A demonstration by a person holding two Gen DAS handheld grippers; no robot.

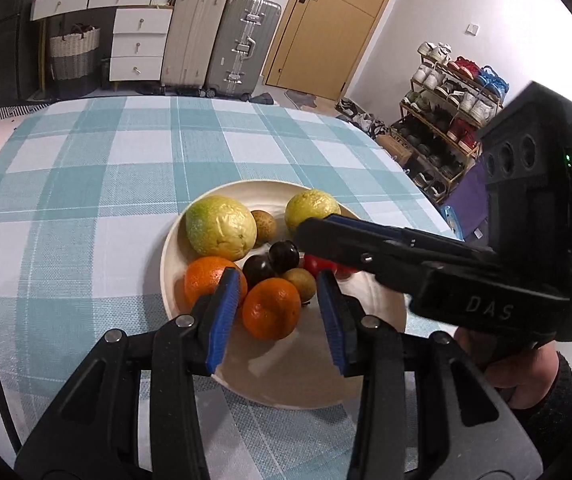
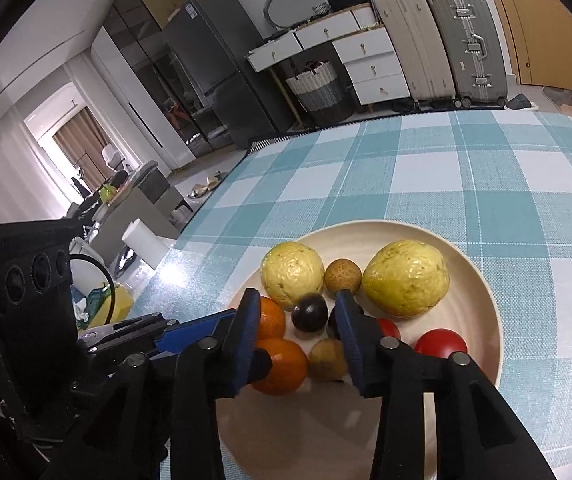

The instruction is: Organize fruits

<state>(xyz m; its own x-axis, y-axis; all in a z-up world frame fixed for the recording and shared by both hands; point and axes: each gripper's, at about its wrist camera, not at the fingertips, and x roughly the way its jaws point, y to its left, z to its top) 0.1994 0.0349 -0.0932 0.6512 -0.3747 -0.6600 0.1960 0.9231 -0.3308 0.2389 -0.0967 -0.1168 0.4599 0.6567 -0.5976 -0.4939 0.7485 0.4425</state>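
Cream plate (image 1: 190,240), left wrist view: sat on the checked tablecloth (image 1: 86,184) and held all the fruit in one cluster, apparently gathered for sorting.
Left gripper (image 1: 276,312): jaws stood partly apart astride the near orange (image 1: 272,308); whether the pads touched it could not be told.
Right gripper (image 1: 318,232), seen side-on: reached across the plate above the red fruit (image 1: 318,266), partly covering it and the far guava (image 1: 310,208).
Right wrist view, right gripper (image 2: 298,340): jaws stood apart with nothing clamped, probably positioned to choose a small fruit.
Between its jaws: a dark plum (image 2: 310,314) and a brown round fruit (image 2: 326,360) lay on the plate (image 2: 478,280).
Hidden: the right finger (image 2: 350,340) cut off a second dark fruit and part of one tomato (image 2: 440,342).
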